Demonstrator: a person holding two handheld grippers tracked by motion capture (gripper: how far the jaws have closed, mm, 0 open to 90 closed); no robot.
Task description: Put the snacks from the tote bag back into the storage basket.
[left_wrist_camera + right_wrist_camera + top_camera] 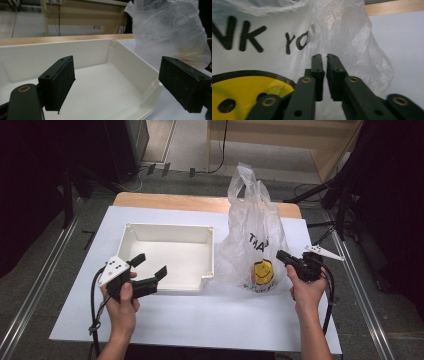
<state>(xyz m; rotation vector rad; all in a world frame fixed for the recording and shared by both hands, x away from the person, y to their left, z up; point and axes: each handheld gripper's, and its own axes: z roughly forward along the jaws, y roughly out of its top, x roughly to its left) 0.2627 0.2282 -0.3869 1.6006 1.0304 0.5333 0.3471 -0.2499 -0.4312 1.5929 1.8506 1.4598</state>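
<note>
The thin, crinkled clear plastic carrier bag with black lettering and a yellow smiley face (254, 245) stands upright on the white table sheet (210, 320), just right of the shallow white rectangular plastic tray (170, 255). The right gripper (286, 257) sits against the bag's right flank with its jaws brought together; in the right gripper view (324, 58) the film looks pinched between the pads, probably to steady or lift the bag, though a sliver of gap shows and the film is too sheer to be sure. The left gripper (150, 266) hangs spread wide and empty over the tray's near left corner, seemingly free to help with the bag. The bag's contents are masked by folds and glare; its lettering is cut off. The bag's handles (242, 175) stand loose above.
</note>
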